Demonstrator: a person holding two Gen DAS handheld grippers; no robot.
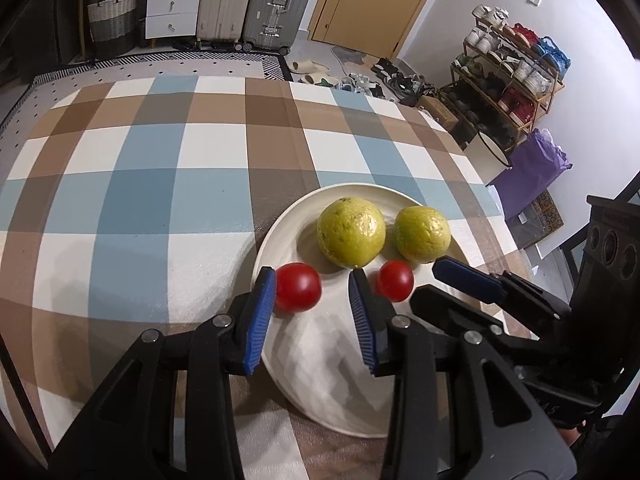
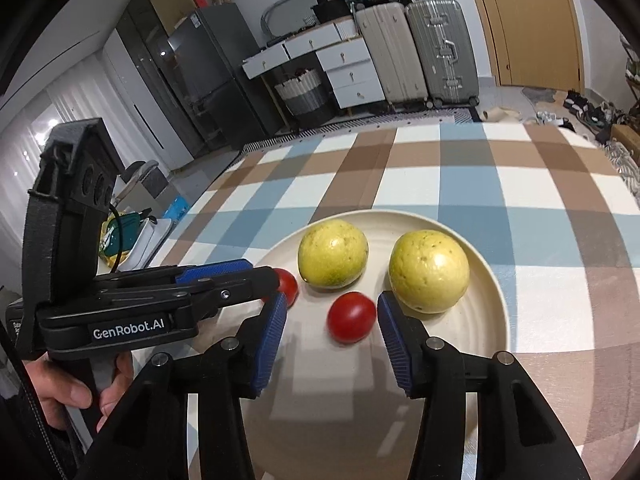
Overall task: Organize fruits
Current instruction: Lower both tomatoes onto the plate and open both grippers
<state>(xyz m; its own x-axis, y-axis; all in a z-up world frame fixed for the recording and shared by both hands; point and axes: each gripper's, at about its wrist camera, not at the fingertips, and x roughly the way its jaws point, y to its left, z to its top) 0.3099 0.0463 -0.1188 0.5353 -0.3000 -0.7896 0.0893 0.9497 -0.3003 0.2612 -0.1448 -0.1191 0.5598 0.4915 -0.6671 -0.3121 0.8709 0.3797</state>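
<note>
Fruits sit on the plate (image 1: pixel 280 224): two guavas behind, two tomatoes in front.
Left gripper (image 1: pixel 312 284) and right gripper (image 2: pixel 332 312) stand parted, each tomato lying loose; withdrawing likely comes next.

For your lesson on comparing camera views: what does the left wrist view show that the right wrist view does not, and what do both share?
Only the left wrist view: a shoe rack and a purple bag by the wall. Only the right wrist view: a dark fridge and the hand holding the left gripper. Both: the plate, two yellow-green fruits, two tomatoes, the checked cloth and the suitcases.
</note>
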